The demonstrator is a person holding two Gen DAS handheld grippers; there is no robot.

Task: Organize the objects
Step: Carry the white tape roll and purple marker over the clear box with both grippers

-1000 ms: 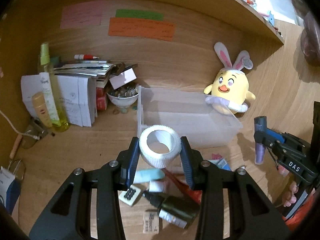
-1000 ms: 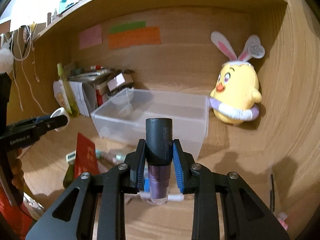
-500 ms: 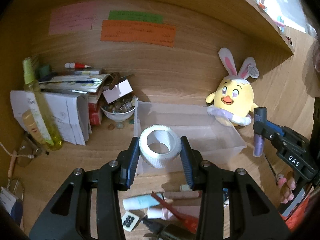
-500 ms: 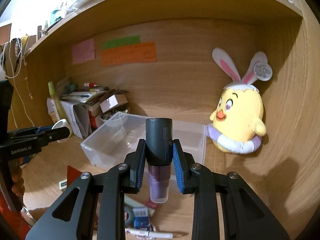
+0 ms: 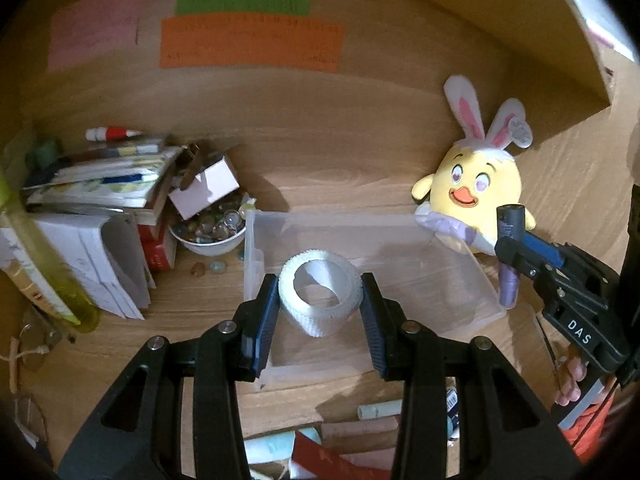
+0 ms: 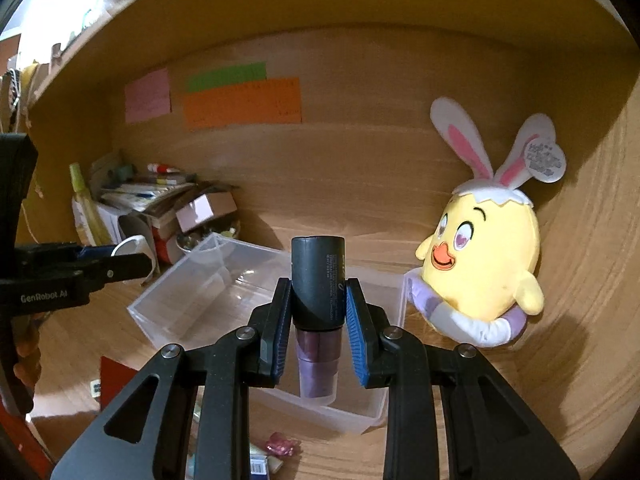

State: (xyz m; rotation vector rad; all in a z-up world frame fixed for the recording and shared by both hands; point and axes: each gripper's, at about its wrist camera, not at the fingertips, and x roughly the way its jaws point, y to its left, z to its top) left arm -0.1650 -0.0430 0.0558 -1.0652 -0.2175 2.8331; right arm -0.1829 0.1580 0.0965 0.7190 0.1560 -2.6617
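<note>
Bottle [image 6: 318,292] upright at frame centre, dark cap up, clamped by right gripper [image 6: 318,330]; left gripper [image 5: 318,304] clamps tape roll [image 5: 319,292], hole facing up, over clear bin [image 5: 460,280].

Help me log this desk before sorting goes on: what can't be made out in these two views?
- Writing on the orange note: blurred in both views.
- Print on the dark-capped bottle: too small in the right wrist view.
- Clutter in front of the clear bin: hidden by the left hand-held gripper and cut by the bottom edge.
- Green bottle: blurred, cut by the left edge.
</note>
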